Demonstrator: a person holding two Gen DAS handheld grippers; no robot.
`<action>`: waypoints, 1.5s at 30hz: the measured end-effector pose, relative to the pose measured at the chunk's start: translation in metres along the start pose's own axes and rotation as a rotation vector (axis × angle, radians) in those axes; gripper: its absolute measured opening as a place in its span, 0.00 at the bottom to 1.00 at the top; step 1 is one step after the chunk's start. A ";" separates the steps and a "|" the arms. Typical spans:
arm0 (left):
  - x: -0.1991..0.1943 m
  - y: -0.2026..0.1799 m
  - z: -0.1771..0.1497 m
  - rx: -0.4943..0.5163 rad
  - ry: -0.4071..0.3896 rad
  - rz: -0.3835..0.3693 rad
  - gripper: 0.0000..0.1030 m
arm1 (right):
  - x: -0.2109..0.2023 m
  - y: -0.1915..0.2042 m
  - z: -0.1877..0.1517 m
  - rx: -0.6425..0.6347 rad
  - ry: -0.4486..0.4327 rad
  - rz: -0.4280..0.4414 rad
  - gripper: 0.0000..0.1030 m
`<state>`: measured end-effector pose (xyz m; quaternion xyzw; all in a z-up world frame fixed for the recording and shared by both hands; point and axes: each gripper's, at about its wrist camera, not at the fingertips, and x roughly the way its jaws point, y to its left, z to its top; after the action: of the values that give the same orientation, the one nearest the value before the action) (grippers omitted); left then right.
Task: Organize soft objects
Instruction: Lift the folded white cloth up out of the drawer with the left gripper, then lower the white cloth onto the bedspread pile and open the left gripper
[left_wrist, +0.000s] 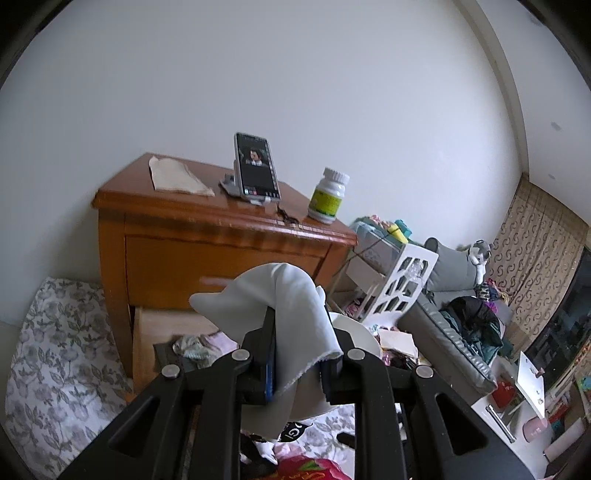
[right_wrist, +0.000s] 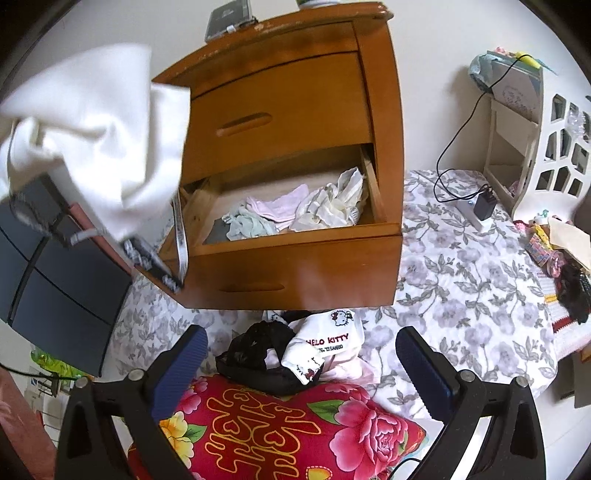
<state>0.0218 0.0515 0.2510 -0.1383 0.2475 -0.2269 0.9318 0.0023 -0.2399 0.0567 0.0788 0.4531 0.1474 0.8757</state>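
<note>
White cloth (left_wrist: 284, 314) hangs pinched in my left fingers (left_wrist: 295, 354), raised before the wooden nightstand (left_wrist: 207, 240). My right fingers (right_wrist: 301, 350) are spread wide above a black-and-white clothes pile (right_wrist: 291, 350) on the bed, below the open drawer (right_wrist: 295, 236) holding folded pale garments (right_wrist: 295, 214)

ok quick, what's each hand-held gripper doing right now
Left hand-held gripper: closed on the white cloth.
Right hand-held gripper: open, holding nothing.

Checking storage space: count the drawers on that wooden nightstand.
2. The upper drawer is shut; the lower drawer is pulled open with folded clothes inside. None seems hidden.
</note>
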 end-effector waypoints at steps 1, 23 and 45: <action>0.001 0.000 -0.003 -0.004 0.005 -0.001 0.19 | -0.003 -0.001 -0.001 0.003 -0.006 -0.002 1.00; 0.063 -0.001 -0.089 -0.054 0.245 0.013 0.19 | -0.037 -0.017 0.001 0.048 -0.087 -0.036 1.00; 0.160 0.043 -0.183 -0.094 0.505 0.193 0.19 | 0.006 -0.005 -0.003 0.008 0.017 -0.027 1.00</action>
<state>0.0656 -0.0165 0.0179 -0.0963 0.4940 -0.1527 0.8505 0.0043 -0.2425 0.0491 0.0749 0.4622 0.1346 0.8733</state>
